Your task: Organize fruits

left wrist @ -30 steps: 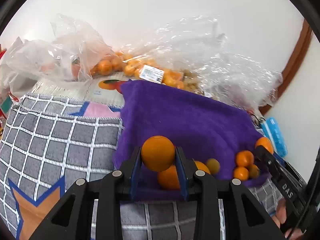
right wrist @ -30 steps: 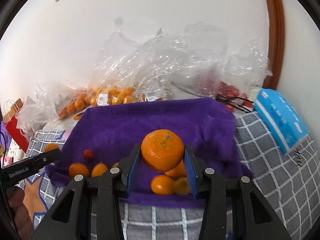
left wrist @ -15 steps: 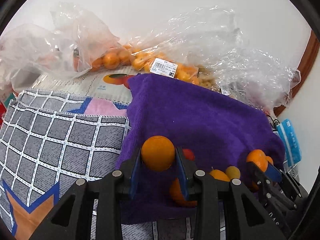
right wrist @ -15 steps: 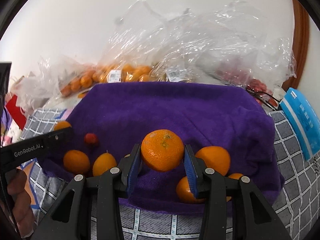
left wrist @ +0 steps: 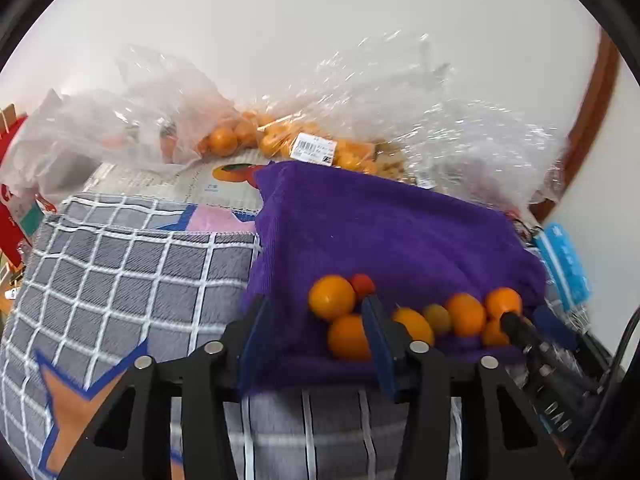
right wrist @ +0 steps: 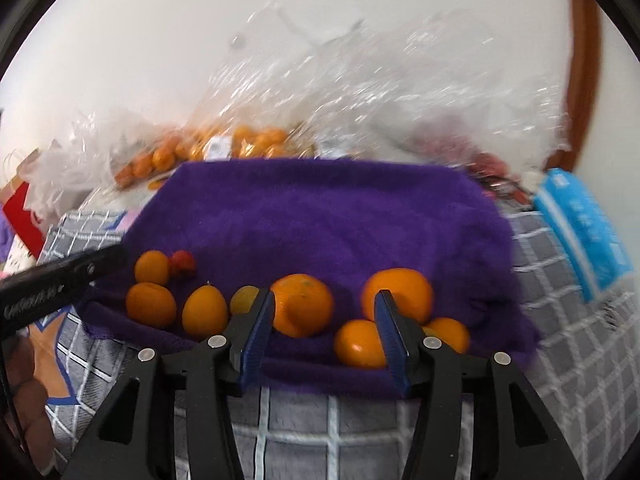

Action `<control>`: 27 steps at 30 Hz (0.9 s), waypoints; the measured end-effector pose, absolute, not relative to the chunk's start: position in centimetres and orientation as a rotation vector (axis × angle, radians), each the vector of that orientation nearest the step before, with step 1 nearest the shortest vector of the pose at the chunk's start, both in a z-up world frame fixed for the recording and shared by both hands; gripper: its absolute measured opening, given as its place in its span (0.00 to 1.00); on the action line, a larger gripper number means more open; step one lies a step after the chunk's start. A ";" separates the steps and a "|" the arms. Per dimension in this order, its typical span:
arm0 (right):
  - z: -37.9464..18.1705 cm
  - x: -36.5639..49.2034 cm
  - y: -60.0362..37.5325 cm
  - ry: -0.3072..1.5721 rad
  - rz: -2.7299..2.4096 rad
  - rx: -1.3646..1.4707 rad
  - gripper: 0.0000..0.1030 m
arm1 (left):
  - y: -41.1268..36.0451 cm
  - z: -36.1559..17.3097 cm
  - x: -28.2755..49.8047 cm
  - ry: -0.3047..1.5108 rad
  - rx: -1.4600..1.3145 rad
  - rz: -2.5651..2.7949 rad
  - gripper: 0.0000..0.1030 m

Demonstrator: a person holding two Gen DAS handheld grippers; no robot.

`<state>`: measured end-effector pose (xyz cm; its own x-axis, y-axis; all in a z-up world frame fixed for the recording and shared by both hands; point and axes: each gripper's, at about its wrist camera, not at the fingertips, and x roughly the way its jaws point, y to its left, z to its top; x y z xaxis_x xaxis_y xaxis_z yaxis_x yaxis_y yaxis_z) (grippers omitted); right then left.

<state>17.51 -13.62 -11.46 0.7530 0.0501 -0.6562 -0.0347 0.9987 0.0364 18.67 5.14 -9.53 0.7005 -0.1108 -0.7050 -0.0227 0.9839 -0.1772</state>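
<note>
A purple cloth (left wrist: 380,232) (right wrist: 320,216) carries a row of oranges and small fruits along its near edge. My left gripper (left wrist: 316,322) is opening; an orange (left wrist: 331,297) lies on the cloth between its blue pads, near the right one, and neither pad presses it. A small red fruit (left wrist: 362,284) sits just behind that orange. My right gripper (right wrist: 324,318) is opening too, with a bigger orange (right wrist: 302,305) resting on the cloth between its pads, beside the left one. Another big orange (right wrist: 398,294) lies behind the right pad. Each gripper shows at the edge of the other's view.
Clear plastic bags of oranges (left wrist: 248,136) (right wrist: 240,140) pile against the white wall behind the cloth. A grey checked cover (left wrist: 120,272) spreads to the left and in front. A blue pack (right wrist: 580,232) lies at the right, a red bag (left wrist: 12,216) at far left.
Both grippers were shut on an orange each; their jaws have now spread and both oranges lie on the purple cloth's near edge among the other fruit.
</note>
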 end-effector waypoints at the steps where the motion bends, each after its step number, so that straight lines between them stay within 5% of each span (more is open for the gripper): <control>1: -10.8 16.7 -13.9 0.701 0.038 0.030 0.57 | 5.1 -9.1 17.8 0.783 -0.172 -0.052 0.54; 7: -6.9 11.5 -14.8 0.658 -0.024 0.036 0.62 | 3.1 -6.4 11.7 0.710 -0.078 -0.056 0.84; 14: -5.2 6.5 -15.8 0.673 -0.071 0.042 0.63 | 1.6 -4.0 6.7 0.648 -0.045 -0.045 0.91; 21: -3.9 2.0 -16.7 0.618 -0.125 0.024 0.91 | 1.2 -2.4 3.8 0.601 -0.051 -0.054 0.95; 27: -3.7 1.3 -16.6 0.621 -0.102 0.023 0.96 | 0.8 -2.0 3.2 0.587 -0.026 -0.031 0.95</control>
<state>1.28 -16.56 -3.66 0.8084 -0.0886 -0.5820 0.1027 0.9947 -0.0088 3.18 0.78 -1.97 0.8321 -0.0366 -0.5534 0.0216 0.9992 -0.0336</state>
